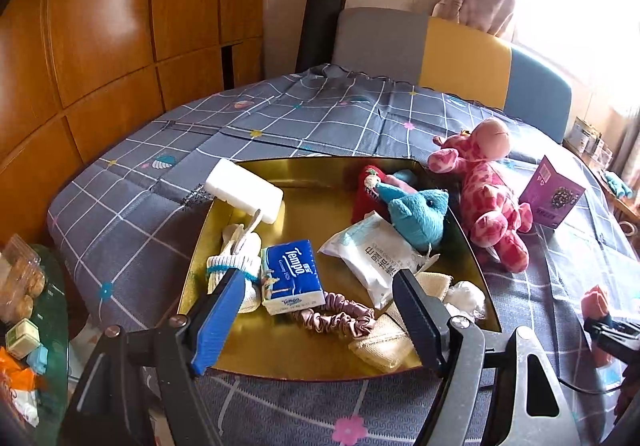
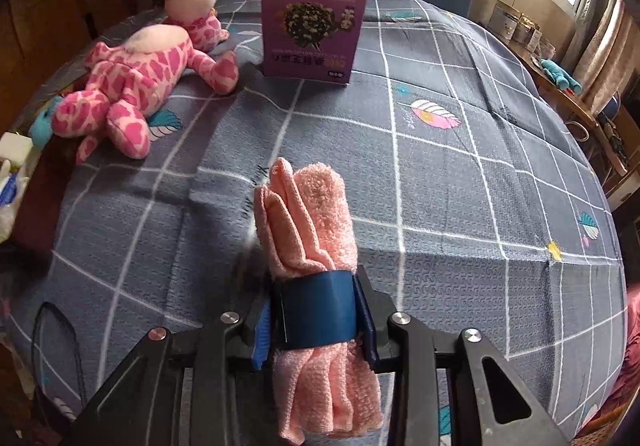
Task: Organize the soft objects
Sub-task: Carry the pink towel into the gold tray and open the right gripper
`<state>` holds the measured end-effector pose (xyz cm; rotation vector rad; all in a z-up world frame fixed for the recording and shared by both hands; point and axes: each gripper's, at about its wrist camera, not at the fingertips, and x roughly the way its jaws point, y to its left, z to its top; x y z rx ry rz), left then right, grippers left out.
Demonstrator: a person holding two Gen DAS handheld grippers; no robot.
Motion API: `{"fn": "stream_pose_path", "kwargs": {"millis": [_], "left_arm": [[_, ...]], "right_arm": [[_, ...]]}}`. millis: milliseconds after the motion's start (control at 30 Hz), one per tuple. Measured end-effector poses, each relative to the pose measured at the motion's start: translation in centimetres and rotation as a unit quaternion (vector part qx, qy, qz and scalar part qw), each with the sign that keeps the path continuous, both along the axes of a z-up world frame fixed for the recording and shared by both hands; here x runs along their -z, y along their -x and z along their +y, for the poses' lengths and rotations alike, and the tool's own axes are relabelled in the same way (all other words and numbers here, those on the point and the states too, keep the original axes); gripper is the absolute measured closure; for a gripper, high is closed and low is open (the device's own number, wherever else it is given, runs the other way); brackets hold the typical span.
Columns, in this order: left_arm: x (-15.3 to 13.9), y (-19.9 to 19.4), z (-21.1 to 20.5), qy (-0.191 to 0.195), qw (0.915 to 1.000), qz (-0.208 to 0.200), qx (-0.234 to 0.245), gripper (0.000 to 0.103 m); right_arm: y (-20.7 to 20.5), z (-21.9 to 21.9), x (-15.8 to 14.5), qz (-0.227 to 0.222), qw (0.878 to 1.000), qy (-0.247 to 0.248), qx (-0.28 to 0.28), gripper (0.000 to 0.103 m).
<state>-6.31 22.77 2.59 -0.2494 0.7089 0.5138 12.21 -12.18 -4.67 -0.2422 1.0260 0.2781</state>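
Note:
A gold tray (image 1: 312,214) on the table holds a blue tissue pack (image 1: 292,276), a white wipes packet (image 1: 374,260), a blue plush (image 1: 418,216), a red soft item (image 1: 366,192), a pink scrunchie (image 1: 338,318), rolled cloths (image 1: 236,266) and a white block (image 1: 244,190). My left gripper (image 1: 316,320) is open and empty above the tray's near edge. My right gripper (image 2: 316,320) is shut on a rolled pink towel (image 2: 308,214) with a blue band, held above the tablecloth. A pink giraffe plush (image 1: 486,186) lies right of the tray; it also shows in the right wrist view (image 2: 140,78).
A purple box (image 2: 314,28) stands upright behind the giraffe, also in the left wrist view (image 1: 552,192). The grey checked tablecloth (image 2: 460,166) covers the round table. Chairs (image 1: 464,58) stand at the far side. A side table (image 1: 28,306) with snacks is at left.

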Motion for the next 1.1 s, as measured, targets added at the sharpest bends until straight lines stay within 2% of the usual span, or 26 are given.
{"fn": "stream_pose_path", "kwargs": {"millis": [267, 500, 700, 833, 1000, 1100], "left_arm": [[0.2, 0.5, -0.2, 0.004, 1.0000, -0.001, 0.000, 0.026], [0.2, 0.8, 0.0, 0.006, 1.0000, -0.002, -0.003, 0.026], [0.5, 1.4, 0.8, 0.011, 0.9999, -0.001, -0.012, 0.026], [0.8, 1.5, 1.4, 0.015, 0.9997, 0.002, -0.020, 0.026], [1.3, 1.6, 2.1, 0.023, 0.9994, 0.004, -0.025, 0.026], [1.6, 1.7, 2.4, 0.028, 0.9992, 0.008, -0.026, 0.026]], "right_arm": [[2.2, 7.2, -2.8, 0.010, 0.994, -0.067, -0.085, 0.069], [3.5, 14.8, -5.2, 0.016, 0.980, -0.111, -0.164, 0.069], [3.6, 21.4, -5.9, 0.028, 0.967, -0.138, -0.212, 0.069], [2.6, 25.6, -4.9, 0.036, 0.966, -0.142, -0.213, 0.068], [0.8, 30.1, -0.8, 0.045, 0.975, -0.086, -0.203, 0.065], [0.6, 31.1, 0.6, 0.050, 0.973, -0.072, -0.213, 0.065]]}}
